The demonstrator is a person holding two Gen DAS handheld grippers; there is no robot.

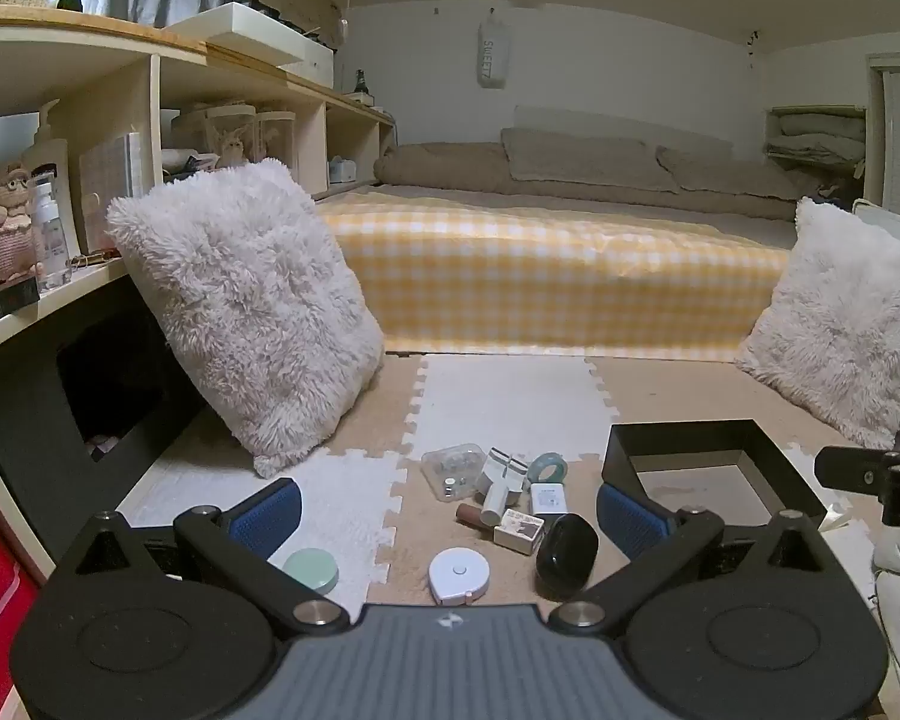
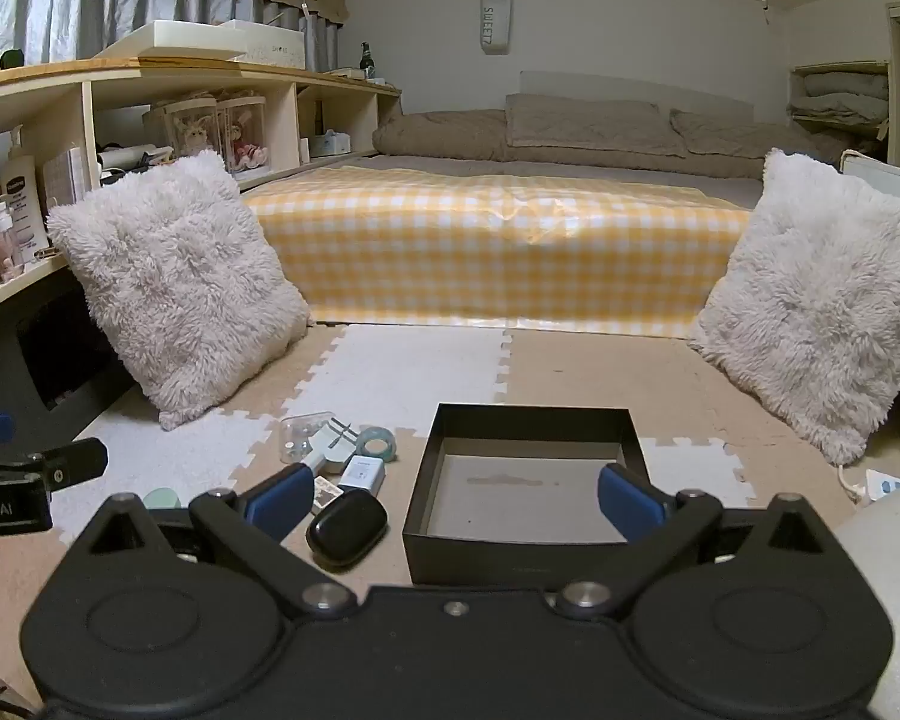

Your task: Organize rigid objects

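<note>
We hold two grippers over a puzzle-piece foam mat (image 1: 510,402): the left gripper (image 1: 449,510) and the right gripper (image 2: 450,495), each with its blue pads spread wide and nothing between them. One black open box (image 2: 528,480) sits on the mat, empty, directly ahead of the right gripper and to the right of the clutter. The clutter lies ahead of the left gripper, and we count nine loose pieces: one clear plastic case (image 1: 453,463) holding small round bits, one white handled tool (image 1: 501,480) lying partly against that case, one roll of teal tape (image 1: 547,468), one white rectangular pack (image 1: 547,498), one small printed box (image 1: 519,529), one brown tube (image 1: 471,514), one black oval case (image 1: 565,555), one white round tape measure (image 1: 459,575), and one pale green round tin (image 1: 311,569) set apart to the left on a white tile. The black oval case lies nearest the box, just left of its near corner. Around the work area we count two white shaggy cushions, the left cushion (image 1: 246,312) leaning against a low wooden shelf unit (image 1: 150,96) and the right cushion (image 2: 822,300) propped opposite. Behind them lies one bed with a yellow checked cover (image 2: 498,252) and beige pillows.
</note>
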